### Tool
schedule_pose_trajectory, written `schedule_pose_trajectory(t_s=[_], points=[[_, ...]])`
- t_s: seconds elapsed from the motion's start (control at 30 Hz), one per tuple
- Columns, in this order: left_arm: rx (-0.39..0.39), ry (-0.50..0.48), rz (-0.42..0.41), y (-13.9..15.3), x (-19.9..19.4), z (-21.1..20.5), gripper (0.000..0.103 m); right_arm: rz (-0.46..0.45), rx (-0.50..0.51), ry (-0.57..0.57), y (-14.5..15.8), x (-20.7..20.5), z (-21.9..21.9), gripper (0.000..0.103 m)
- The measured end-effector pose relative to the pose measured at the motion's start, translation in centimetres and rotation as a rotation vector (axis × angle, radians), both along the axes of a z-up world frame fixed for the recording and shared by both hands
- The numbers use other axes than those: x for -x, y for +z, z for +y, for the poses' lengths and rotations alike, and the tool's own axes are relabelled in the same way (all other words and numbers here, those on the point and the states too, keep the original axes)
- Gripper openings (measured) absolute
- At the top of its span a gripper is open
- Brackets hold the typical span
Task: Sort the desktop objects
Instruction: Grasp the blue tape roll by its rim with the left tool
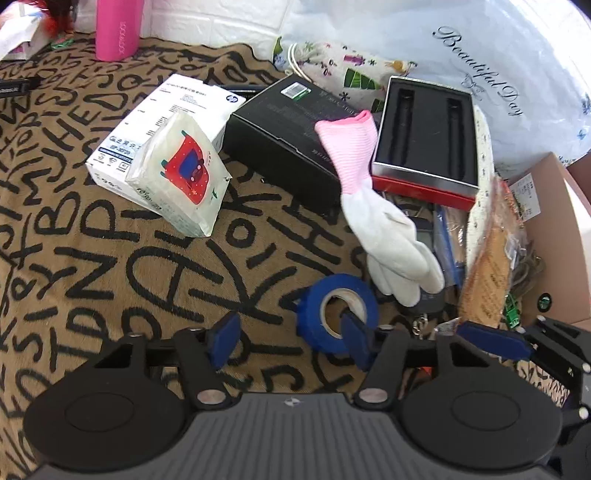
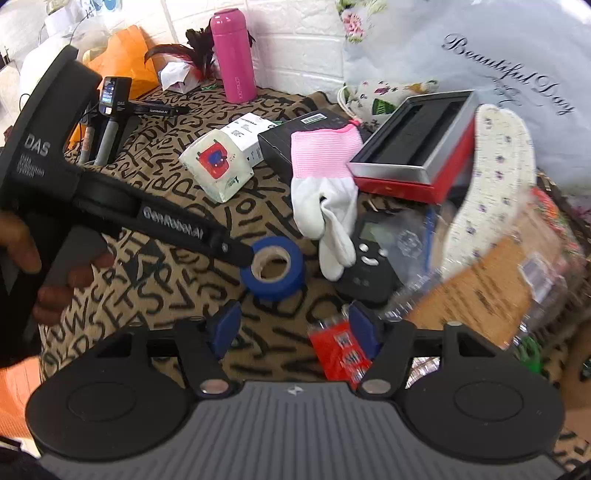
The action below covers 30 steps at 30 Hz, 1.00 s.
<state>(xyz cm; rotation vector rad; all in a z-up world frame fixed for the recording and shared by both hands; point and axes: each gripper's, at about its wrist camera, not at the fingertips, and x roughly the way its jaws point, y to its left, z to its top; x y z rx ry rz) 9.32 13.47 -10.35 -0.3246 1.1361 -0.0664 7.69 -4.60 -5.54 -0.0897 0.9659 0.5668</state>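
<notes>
1. Left gripper (image 1: 291, 338): fingers spread wide, low over the table (image 1: 110, 229). Its right finger (image 1: 356, 341) sits inside the core of the blue tape roll (image 1: 338, 312); its left finger stands apart on the bare cloth. The right wrist view shows this gripper reaching in from the left of frame, held by a hand (image 2: 40, 273), its tip at the roll's rim.
2. Right gripper (image 2: 295, 332): fingers spread wide, gripping nothing, low in the frame above the patterned cloth. A red packet (image 2: 340, 352) lies against its right finger.
3. Tape roll: lower centre of the left wrist frame, tilted, hole facing up and toward the camera.
4. Surroundings: a pink-cuffed white glove (image 1: 373, 206) lies just right of the roll, long axis running from upper centre down to the right, fingers toward the roll. Behind stand a black box (image 1: 280, 147), a white box (image 1: 162, 125), a tissue pack (image 1: 181, 177) and an open red-rimmed case (image 1: 424, 140). A pink bottle (image 1: 118, 27) stands upper left.
</notes>
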Motion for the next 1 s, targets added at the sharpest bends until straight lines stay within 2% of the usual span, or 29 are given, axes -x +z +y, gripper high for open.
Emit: schedule_pose_trajectory(t_s=[0.2,0.4,0.6,0.73,0.8,0.87,1.0], points=[[0.029,-0.028,0.011,-1.0,-1.3,0.4,0.043,0.052,-0.013,-0.015,-1.6,-2.7,1.5,0.038],[0.073,-0.067,0.007,-1.5,-2.1,0.5,0.036,0.062,-0.008,0.005,-2.5,-3.9,2.4,0.032],[0.084,-0.105,0.0,-1.8,-2.5,0.0,0.035,0.075,-0.002,0.006,-3.1,-4.7,3.1,0.024],[0.062,-0.141,-0.007,-1.9,-2.7,-0.5,0.035,0.091,-0.003,-0.007,-3.7,-5.1,3.3,0.021],[0.059,-0.161,-0.005,-1.9,-2.7,-0.9,0.026,0.096,-0.007,-0.007,-3.7,-5.2,3.3,0.02],[0.036,-0.169,-0.001,-1.9,-2.6,-1.2,0.021,0.1,-0.006,-0.003,-3.7,-5.1,3.2,0.018],[0.033,-0.197,0.02,-1.9,-1.9,-1.9,0.02,0.119,-0.015,0.001,-3.5,-4.9,2.5,0.014]])
